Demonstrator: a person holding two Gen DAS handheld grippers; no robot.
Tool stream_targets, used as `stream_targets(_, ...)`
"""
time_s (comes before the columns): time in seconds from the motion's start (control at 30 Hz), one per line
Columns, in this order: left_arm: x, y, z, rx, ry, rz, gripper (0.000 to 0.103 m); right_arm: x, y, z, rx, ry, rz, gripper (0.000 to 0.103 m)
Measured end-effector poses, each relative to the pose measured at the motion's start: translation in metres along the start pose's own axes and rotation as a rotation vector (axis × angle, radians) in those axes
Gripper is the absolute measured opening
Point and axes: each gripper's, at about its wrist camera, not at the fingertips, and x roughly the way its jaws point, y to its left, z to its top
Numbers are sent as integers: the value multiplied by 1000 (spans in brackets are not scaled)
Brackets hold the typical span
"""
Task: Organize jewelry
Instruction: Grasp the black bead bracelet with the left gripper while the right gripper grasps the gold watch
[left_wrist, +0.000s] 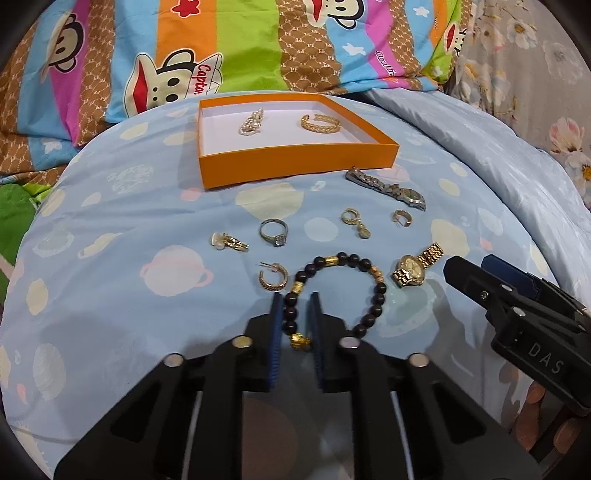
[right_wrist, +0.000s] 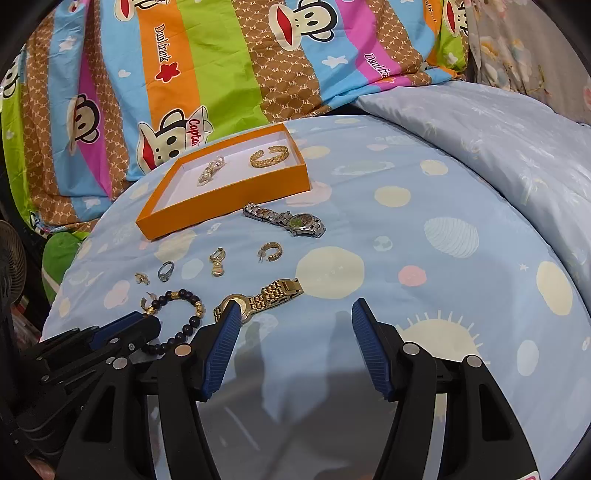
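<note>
An orange box (left_wrist: 295, 162) on the blue bedspread holds a pearl piece (left_wrist: 252, 122) and a gold cuff (left_wrist: 320, 123). In front lie a silver watch (left_wrist: 388, 189), several rings and earrings, a gold watch (left_wrist: 415, 266) and a dark bead bracelet (left_wrist: 343, 291). My left gripper (left_wrist: 295, 308) has its jaws closed narrowly around the bracelet's left strand, which still rests on the cloth. My right gripper (right_wrist: 293, 314) is open and empty, its left fingertip (right_wrist: 231, 314) over the gold watch (right_wrist: 258, 299). The box also shows in the right wrist view (right_wrist: 229, 201).
A striped cartoon-print pillow (left_wrist: 221, 48) lies behind the box. A pale blue quilt (right_wrist: 498, 140) is bunched at the right. A fan (right_wrist: 11, 251) stands at the far left beside the bed.
</note>
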Motion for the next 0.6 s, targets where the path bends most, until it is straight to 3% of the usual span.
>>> stream_targets(0.13, -5, 2, 0, -13, -21, -34, 7, 1, 0, 0, -3, 4, -1, 61)
stream_targets(0.3, -27, 7, -1, -9, -109, -29, 7, 1, 1, 1, 34, 16, 24, 61)
stream_targets(0.4, -35, 18, -1, -35, -139, -30, 7, 11, 6, 1, 80, 75, 71, 49)
stream_targets(0.47, -36, 25, -2, -51, -144, -20, 7, 15, 13, 2, 75, 75, 41, 44)
stream_targets(0.6, -35, 42, -7, -97, -129, -2, 7, 22, 21, 6, 93, 82, -4, 43)
